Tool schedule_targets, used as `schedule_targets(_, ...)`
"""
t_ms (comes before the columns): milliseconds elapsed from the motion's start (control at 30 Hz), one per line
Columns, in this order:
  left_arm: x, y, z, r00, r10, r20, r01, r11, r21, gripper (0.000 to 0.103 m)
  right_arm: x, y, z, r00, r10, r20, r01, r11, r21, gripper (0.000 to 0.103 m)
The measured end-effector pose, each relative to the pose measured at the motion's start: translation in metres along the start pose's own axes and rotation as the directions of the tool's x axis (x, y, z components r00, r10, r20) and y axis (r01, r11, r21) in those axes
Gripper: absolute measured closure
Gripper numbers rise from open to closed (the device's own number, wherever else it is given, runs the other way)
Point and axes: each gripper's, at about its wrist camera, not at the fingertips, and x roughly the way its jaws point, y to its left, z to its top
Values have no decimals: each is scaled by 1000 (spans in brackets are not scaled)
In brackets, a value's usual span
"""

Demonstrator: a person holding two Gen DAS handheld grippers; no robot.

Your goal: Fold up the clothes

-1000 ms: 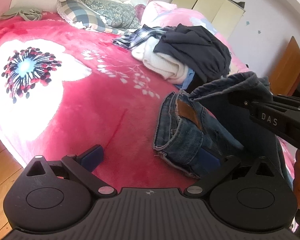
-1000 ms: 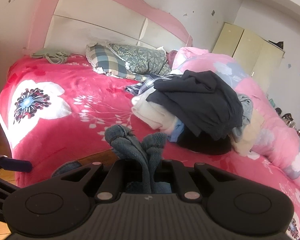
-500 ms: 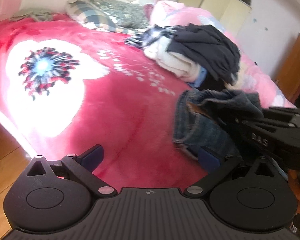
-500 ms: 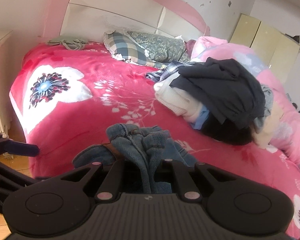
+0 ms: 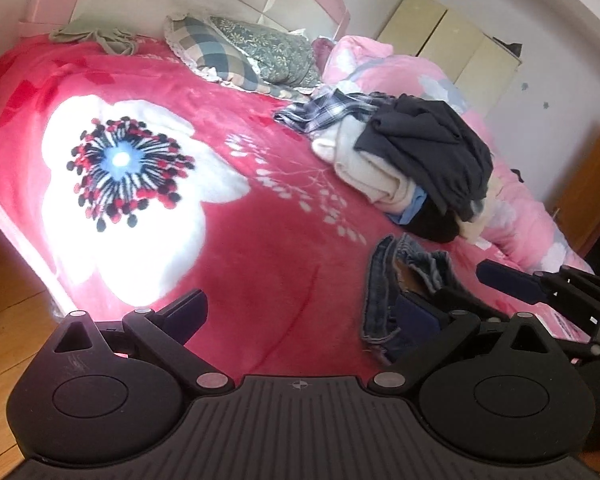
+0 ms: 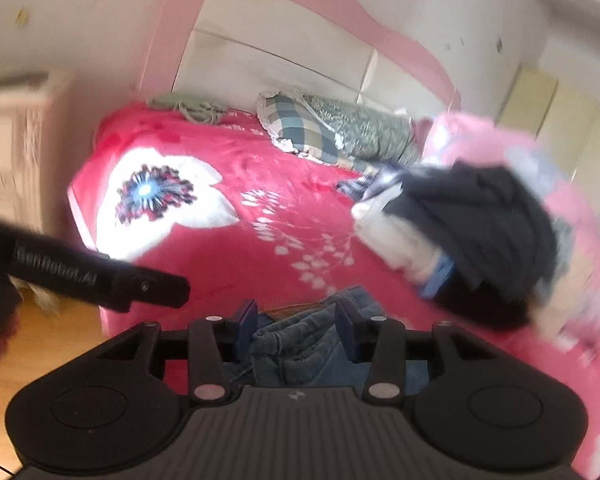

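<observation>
Two tools spread apart, jeans [image 5: 404,280] down on the bed [image 5: 260,240].

My left tool [image 5: 304,308] stands wide apart, gripping nothing. My right tool [image 6: 296,322] is apart too, the crumpled denim lying loose between its fingers near the bed's edge, close to the clothes pile [image 5: 416,156].

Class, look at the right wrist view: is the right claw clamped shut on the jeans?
No. The right claw stands open, its two fingers apart on either side of the crumpled jeans lying on the red blanket.
</observation>
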Motion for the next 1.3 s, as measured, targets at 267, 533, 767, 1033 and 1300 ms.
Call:
schedule_targets(267,2,-1,-3,1000,-11,-5,11,1000,13,2,-2,2,-13,999,-2,-42,2,1000,-10,53)
schedule_targets(533,1,3,-3,1000,-9,-3,9,1000,5,2,-3,-20,-17,998,50,-48,-42,987,157,68)
schedule_targets(767,1,6,-4,1000,-4,-4,4,1000,-2,2,-6,-28,-14,1000,2,-14,2,977,214,94)
schedule_targets(1033,3,9,-5,1000,7,-7,-7,1000,-8,2,1,-27,1,999,-33,25,28,984,174,94)
schedule_targets(1300,3,7,-1,1000,-3,-3,3,1000,-12,2,14,3,-15,1000,6,-25,-4,997,74,90)
